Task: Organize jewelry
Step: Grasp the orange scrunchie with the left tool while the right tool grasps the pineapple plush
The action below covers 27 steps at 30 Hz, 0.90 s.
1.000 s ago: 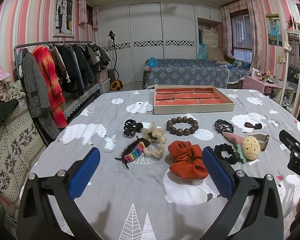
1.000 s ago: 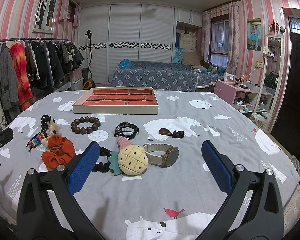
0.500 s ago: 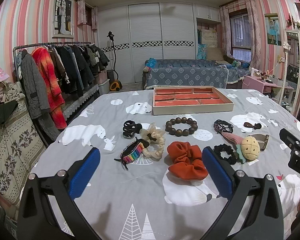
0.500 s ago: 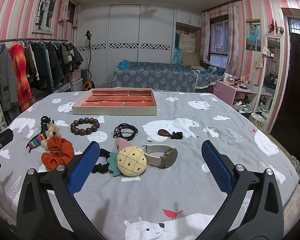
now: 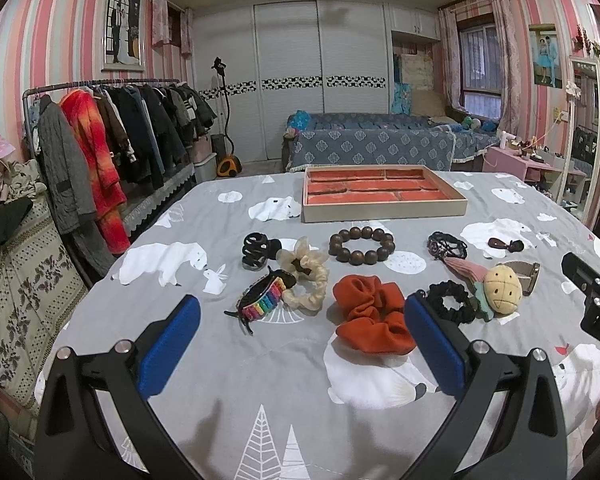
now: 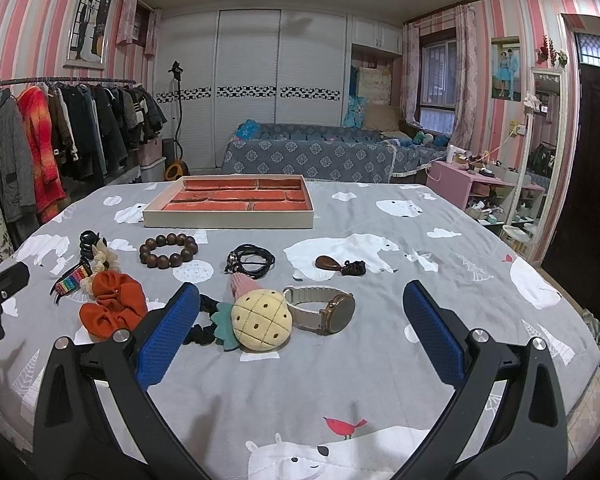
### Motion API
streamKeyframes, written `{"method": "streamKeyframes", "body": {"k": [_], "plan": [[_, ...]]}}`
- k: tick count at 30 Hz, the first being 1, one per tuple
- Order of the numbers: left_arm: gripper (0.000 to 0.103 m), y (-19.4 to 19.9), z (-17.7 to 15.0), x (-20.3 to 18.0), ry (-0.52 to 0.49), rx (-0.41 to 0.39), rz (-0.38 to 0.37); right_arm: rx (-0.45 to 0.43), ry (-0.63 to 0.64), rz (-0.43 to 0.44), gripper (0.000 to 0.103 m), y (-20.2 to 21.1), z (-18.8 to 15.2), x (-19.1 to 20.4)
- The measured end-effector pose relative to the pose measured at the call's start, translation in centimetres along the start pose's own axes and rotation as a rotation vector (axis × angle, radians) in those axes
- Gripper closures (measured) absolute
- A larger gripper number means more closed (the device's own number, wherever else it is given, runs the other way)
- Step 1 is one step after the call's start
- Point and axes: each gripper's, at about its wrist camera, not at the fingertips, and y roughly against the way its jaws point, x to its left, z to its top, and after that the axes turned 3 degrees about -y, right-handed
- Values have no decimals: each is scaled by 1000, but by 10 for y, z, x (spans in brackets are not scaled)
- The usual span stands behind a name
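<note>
A beige tray with orange-red compartments (image 5: 384,209) (image 6: 228,222) stands at the far middle of the grey bedspread. Before it lie a wooden bead bracelet (image 5: 361,245) (image 6: 168,249), a black cord necklace (image 6: 250,265), a brown pendant (image 6: 329,262), a watch (image 6: 326,309), a pineapple plush hair tie (image 6: 260,320), an orange scrunchie (image 5: 372,314), a cream scrunchie (image 5: 306,276), a rainbow clip (image 5: 260,300) and a black claw clip (image 5: 256,249). My left gripper (image 5: 300,340) is open above the near edge, empty. My right gripper (image 6: 300,328) is open and empty, just short of the pineapple and watch.
A clothes rack (image 5: 100,152) stands left of the bed. A blue-covered sofa (image 5: 372,144) is beyond it, a pink side table (image 6: 456,180) and mirror (image 6: 540,152) to the right. The bed's near edge lies under both grippers.
Both grippers have crept slightly forward and lower toward the items. Nothing on the bed has moved.
</note>
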Motion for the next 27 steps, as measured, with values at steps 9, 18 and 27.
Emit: {"method": "streamKeyframes", "body": {"k": [9, 18, 27], "plan": [[4, -20, -5, 8, -1, 55, -29, 24, 0, -53, 5, -18, -10, -2], [4, -43, -5, 3, -8, 104, -75, 89, 0, -33, 5, -45, -14, -12], [4, -77, -4, 1, -5, 171, -101, 198, 4, 31, 5, -78, -20, -3]]}}
